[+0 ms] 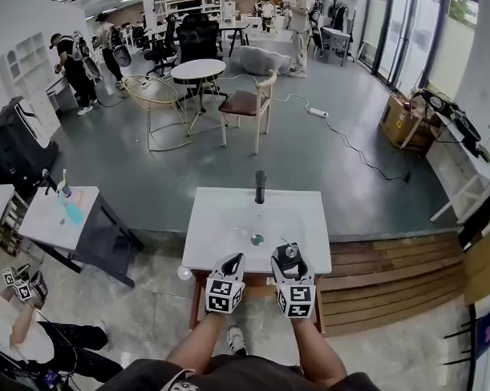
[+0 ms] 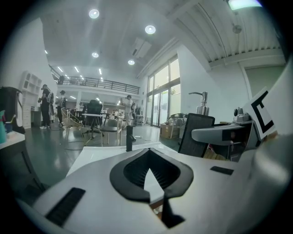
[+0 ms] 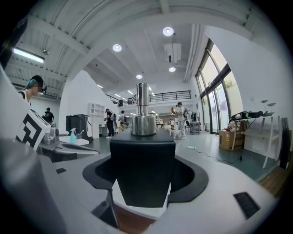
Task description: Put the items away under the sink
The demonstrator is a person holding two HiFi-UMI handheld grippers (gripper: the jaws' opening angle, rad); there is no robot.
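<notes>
Soap dispenser (image 3: 142, 155) stands upright, clamped in the right gripper (image 1: 287, 263)

Readable text: none in any view.
Marker cubes: the left cube (image 1: 224, 297) on the left gripper (image 1: 235, 260) and the right cube (image 1: 296, 300) on the right gripper (image 1: 287, 253), at the near edge of the sink (image 1: 228, 230), show black-and-white square patterns, no letters or numbers.
Soap dispenser (image 3: 143, 160): plain black face, no label seen.
Cardboard box (image 1: 396, 117), beyond the sink to its right: print too small to read.
Spray bottle (image 1: 69, 205) on the table (image 1: 39, 224), left of the sink: nothing legible.
</notes>
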